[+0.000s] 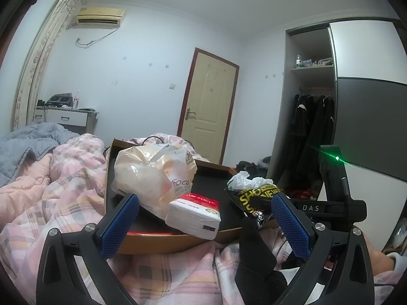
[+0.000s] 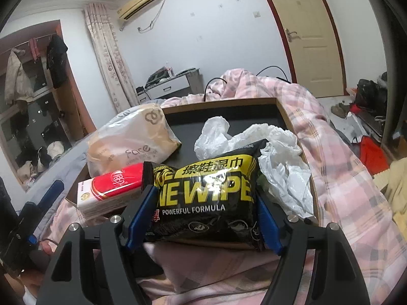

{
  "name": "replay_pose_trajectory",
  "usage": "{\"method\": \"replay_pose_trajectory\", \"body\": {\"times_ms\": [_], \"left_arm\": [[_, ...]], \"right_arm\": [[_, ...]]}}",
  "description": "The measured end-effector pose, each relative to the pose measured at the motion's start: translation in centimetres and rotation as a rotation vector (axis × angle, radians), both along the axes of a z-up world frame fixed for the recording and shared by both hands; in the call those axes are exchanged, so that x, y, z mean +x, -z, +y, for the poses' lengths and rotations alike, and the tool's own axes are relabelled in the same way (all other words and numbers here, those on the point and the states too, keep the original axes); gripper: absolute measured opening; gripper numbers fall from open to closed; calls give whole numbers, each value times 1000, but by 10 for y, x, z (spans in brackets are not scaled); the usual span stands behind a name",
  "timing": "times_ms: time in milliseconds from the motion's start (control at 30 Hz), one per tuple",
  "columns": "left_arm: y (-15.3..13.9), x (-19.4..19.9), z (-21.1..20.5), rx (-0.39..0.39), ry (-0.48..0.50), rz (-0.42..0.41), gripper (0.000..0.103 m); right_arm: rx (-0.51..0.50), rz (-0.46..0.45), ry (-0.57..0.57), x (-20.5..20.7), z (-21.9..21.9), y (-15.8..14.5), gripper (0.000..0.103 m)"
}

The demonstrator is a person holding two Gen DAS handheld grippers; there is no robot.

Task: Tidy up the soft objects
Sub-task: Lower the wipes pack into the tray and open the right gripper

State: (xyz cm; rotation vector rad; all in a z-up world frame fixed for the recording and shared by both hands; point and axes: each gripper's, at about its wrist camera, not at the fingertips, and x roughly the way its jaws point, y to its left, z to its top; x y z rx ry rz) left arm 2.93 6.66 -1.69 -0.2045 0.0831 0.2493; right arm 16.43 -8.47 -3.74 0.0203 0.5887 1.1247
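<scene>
Currently, the black-and-yellow soft wipes packet (image 2: pixel 206 198) was clamped by the right tool (image 2: pixel 203 200) above the dark wooden tray (image 2: pixel 279 111); the left tool (image 1: pixel 203 226) was held released. Slippage could be caused by the yielding wrapper.

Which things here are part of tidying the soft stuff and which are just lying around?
Job: wipes pack in the right tool, tissue pack, Face bag, white plastic bag, tray.
Lying about: pink quilt, black sock, hanging clothes.
</scene>
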Motion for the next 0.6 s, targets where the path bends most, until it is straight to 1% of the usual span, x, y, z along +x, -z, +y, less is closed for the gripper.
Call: {"method": "replay_pose_trajectory", "body": {"times_ms": [67, 167, 267, 433, 533, 600], "left_arm": [[0, 0, 0, 1, -1, -3, 103], [0, 1, 0, 0, -1, -1, 103], [1, 1, 0, 1, -2, -3, 103], [1, 0, 0, 1, -3, -4, 103], [1, 0, 1, 1, -5, -4, 103], [1, 1, 1, 1, -6, -3, 103]], "right_arm": [[-8, -2, 1, -1, 0, 0, 74], [-32, -25, 5, -6, 2, -1, 87], [-62, -74, 10, -13, 4, -2, 88], [-80, -174, 48, -27, 1, -6, 90], [-80, -213, 59, -31, -2, -8, 95], [-77, -225, 62, -31, -4, -9, 96]]}}
